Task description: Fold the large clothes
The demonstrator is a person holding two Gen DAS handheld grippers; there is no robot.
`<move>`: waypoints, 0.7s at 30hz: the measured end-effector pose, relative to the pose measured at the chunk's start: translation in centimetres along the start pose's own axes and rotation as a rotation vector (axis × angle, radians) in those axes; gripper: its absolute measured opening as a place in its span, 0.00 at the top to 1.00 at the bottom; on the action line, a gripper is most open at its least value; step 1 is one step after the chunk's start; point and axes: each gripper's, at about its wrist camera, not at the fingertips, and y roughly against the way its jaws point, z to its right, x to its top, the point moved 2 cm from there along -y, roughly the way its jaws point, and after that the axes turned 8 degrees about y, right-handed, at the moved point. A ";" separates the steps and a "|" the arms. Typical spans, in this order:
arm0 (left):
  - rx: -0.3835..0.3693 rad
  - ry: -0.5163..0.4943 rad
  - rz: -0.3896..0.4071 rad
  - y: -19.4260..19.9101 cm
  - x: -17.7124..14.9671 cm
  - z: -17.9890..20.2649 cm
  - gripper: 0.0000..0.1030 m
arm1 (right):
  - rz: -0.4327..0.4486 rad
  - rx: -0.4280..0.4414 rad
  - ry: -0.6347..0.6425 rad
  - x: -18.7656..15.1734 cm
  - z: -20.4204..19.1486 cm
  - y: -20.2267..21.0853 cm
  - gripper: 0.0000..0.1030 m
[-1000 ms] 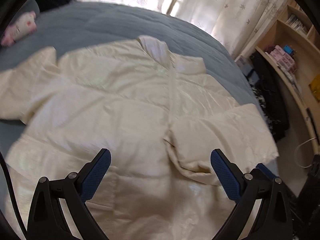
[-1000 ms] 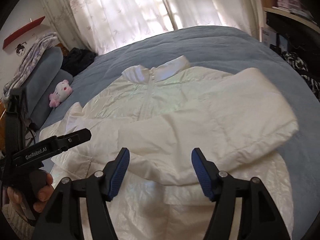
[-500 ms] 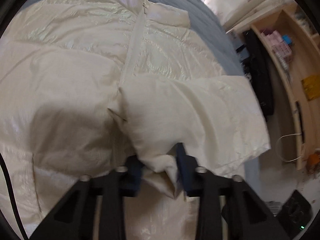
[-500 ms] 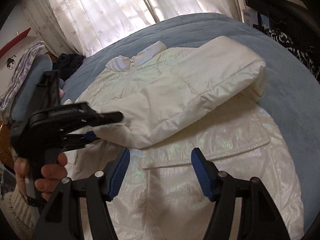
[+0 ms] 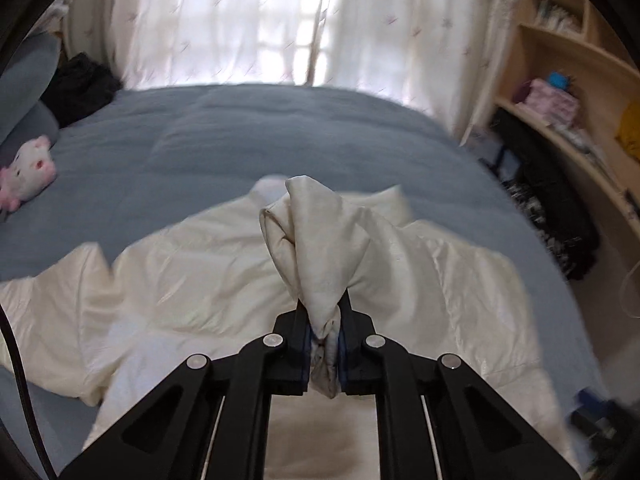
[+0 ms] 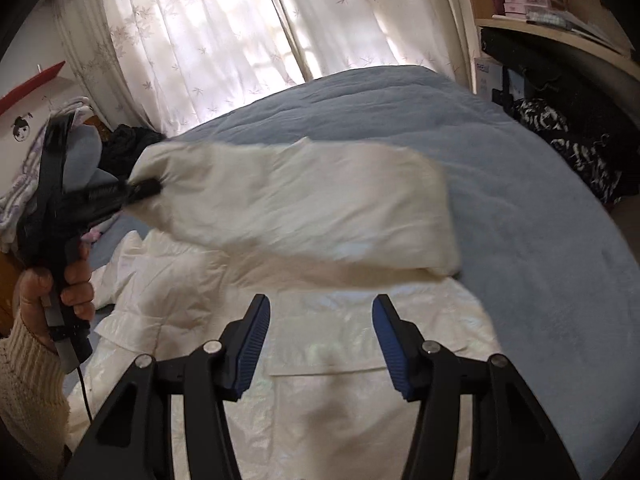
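Only cream jacket (image 5: pixel 224 264) on bed (image 5: pixel 280 136)

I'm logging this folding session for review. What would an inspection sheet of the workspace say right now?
Surface: bed with blue-grey duvet.
Job's things: cream puffer jacket spread front up; its sleeve lifted clear.
Clutter: pink-and-white plush toy; dark clothing near the pillows.
Grippers: left gripper shut on the sleeve cuff; right gripper above the jacket, jaws closing, nothing between them.
Cables: black cable hanging from the left handle.
Surroundings: floral curtains; wooden shelves; a hand in a knit sleeve.
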 end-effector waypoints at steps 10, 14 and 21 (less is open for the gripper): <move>-0.028 0.216 -0.157 -5.0 -1.6 -7.8 0.20 | -0.157 0.005 -0.044 4.2 5.9 -5.5 0.46; -0.068 0.202 -0.175 -5.8 -0.1 -6.9 0.18 | -0.144 0.066 -0.102 7.0 8.1 -8.1 0.42; 0.014 0.103 -0.260 -11.0 -0.4 -4.4 0.18 | -0.161 0.079 -0.279 9.5 14.3 -16.3 0.42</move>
